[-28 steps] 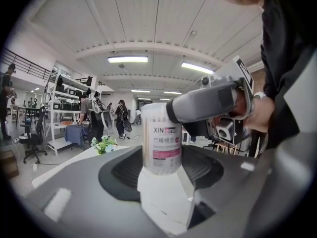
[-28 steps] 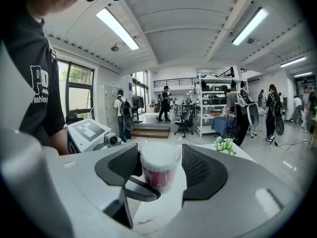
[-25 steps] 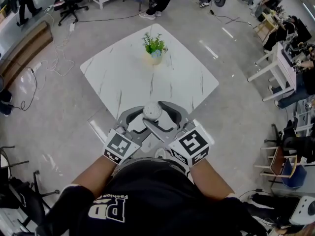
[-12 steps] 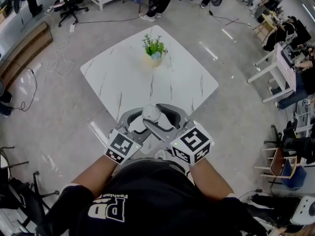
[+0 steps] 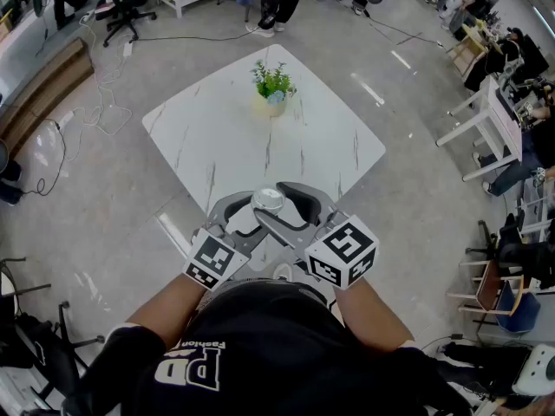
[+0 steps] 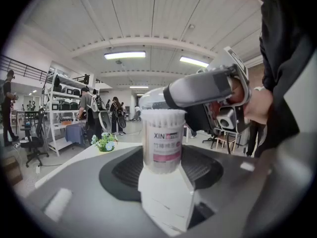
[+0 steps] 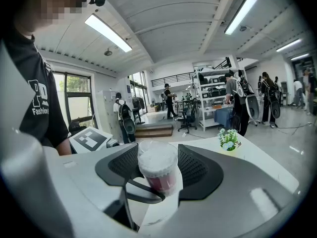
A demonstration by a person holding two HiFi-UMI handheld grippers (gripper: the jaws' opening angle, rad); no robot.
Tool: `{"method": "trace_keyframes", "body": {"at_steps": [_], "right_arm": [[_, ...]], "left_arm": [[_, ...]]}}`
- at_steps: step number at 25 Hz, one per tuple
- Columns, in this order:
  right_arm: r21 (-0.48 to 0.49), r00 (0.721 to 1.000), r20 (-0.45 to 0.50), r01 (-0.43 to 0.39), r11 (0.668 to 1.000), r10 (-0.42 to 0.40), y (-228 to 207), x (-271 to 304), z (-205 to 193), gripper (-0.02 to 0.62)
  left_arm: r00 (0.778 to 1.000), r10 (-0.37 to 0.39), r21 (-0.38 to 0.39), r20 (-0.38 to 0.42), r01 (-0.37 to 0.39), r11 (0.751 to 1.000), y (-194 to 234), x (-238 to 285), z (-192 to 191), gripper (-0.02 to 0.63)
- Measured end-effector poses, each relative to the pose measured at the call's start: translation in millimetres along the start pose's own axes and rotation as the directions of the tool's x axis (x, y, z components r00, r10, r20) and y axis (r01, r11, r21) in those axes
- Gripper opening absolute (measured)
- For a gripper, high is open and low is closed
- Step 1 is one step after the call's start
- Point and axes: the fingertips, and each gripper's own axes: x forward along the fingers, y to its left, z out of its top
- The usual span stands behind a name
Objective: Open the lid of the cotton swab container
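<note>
The cotton swab container (image 6: 162, 144) is a clear tub with a pink label, packed with white swabs. It stands upright between the jaws of my left gripper (image 6: 161, 170), which is shut on its body. My right gripper (image 7: 157, 168) is shut on the clear lid (image 7: 157, 157) at the tub's top. In the left gripper view the lid (image 6: 151, 99) sits just above the swab tips, shifted a little left. In the head view both grippers, left (image 5: 247, 212) and right (image 5: 279, 204), meet at the container (image 5: 269, 199), close to my chest and over the near corner of the white table (image 5: 225, 137).
A small potted plant (image 5: 273, 81) stands at the far part of the marble-look table. Grey floor surrounds it, with cables (image 5: 95, 102) at the left, office chairs (image 5: 121, 7) at the back and white desks (image 5: 490, 115) with seated people at the right.
My right gripper has turned and shifted slightly right. The container's top, white before, now shows glossy and clear. The left gripper has hardly moved.
</note>
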Motion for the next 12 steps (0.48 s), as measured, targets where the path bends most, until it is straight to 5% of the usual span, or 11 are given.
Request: {"method": "trace_keyframes", "body": {"at_steps": [12], "right_arm": [[-0.100, 0.999, 0.049, 0.015, 0.995, -0.010, -7, -12, 20, 0.247]], "left_arm": [[1.000, -0.006, 0.013, -0.001, 0.006, 1.000, -3, 1, -4, 0.290]]}}
